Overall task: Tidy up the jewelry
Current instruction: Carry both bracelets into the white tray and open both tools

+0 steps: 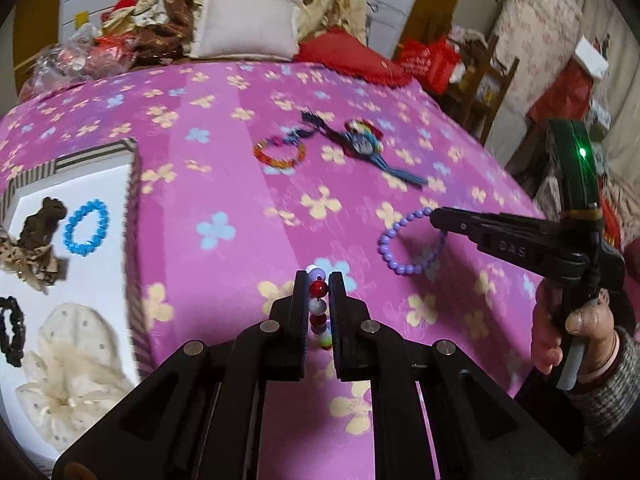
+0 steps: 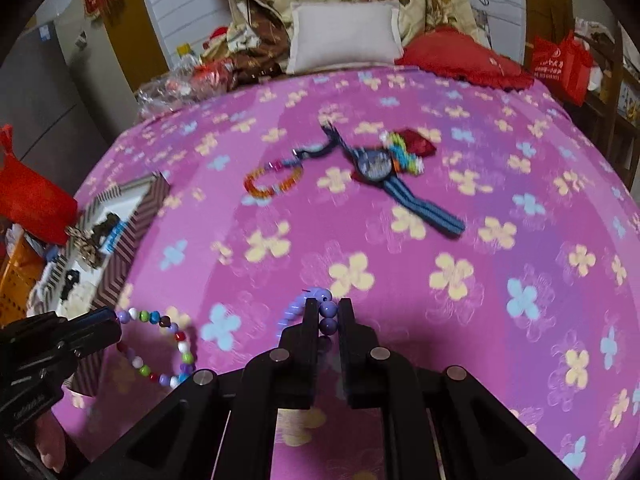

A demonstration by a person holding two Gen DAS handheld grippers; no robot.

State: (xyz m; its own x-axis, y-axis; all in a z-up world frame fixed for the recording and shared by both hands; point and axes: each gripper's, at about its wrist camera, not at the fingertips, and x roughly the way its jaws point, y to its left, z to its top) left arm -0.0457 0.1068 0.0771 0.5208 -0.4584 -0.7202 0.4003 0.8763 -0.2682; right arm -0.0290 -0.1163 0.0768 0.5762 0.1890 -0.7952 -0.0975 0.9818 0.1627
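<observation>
My left gripper (image 1: 319, 286) is shut on a multicoloured bead bracelet (image 1: 319, 307), held above the pink flowered bedspread; the bracelet also shows hanging in the right wrist view (image 2: 160, 348). My right gripper (image 2: 329, 312) is shut on a purple bead bracelet (image 2: 328, 314), which hangs as a loop in the left wrist view (image 1: 404, 246). A striped box (image 1: 134, 216) with a white inside stands at the left and holds a blue bead bracelet (image 1: 86, 227), a brown piece, a black scrunchie and a cream bow. An orange bead bracelet (image 1: 279, 154) and a blue-strapped watch (image 1: 366, 146) lie farther back.
A white pillow (image 1: 244, 24), a red cushion (image 1: 352, 56) and piled fabric and bags sit at the bed's far end. Chairs and red bags (image 1: 432, 60) stand beyond the right edge. The box also shows at the left in the right wrist view (image 2: 120, 256).
</observation>
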